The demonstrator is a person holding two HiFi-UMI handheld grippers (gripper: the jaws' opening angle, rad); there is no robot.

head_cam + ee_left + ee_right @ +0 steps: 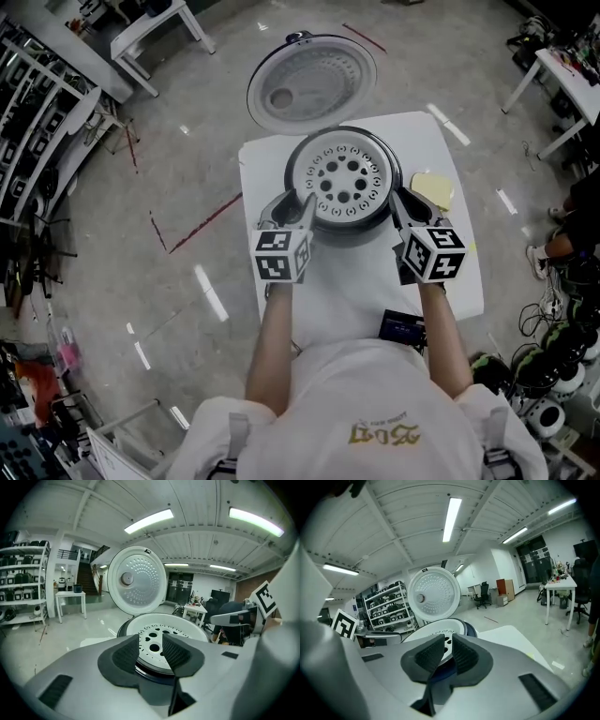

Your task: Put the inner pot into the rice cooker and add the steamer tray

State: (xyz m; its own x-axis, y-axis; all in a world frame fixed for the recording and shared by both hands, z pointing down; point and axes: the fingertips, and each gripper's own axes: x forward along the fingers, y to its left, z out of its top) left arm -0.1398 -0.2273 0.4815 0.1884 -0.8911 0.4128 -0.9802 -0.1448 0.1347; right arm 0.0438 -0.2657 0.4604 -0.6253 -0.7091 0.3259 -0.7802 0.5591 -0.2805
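The white steamer tray [345, 180], round with several holes, lies over the mouth of the dark rice cooker [349, 231], whose lid [314, 80] stands open behind it. It hides whatever is inside the cooker. My left gripper [298, 202] is at the tray's left rim and my right gripper [398, 202] at its right rim. In the left gripper view the tray's rim [161, 630] runs between the pads of the left gripper [151, 651]. In the right gripper view the narrower-set pads of the right gripper [447, 654] pinch the rim [440, 635].
The cooker stands on a small white table [356, 291]. A pale yellow object [433, 190] lies to the cooker's right, and a dark flat item [403, 328] at the near edge. Shelving racks [37, 141] and other tables [562, 75] stand around on the floor.
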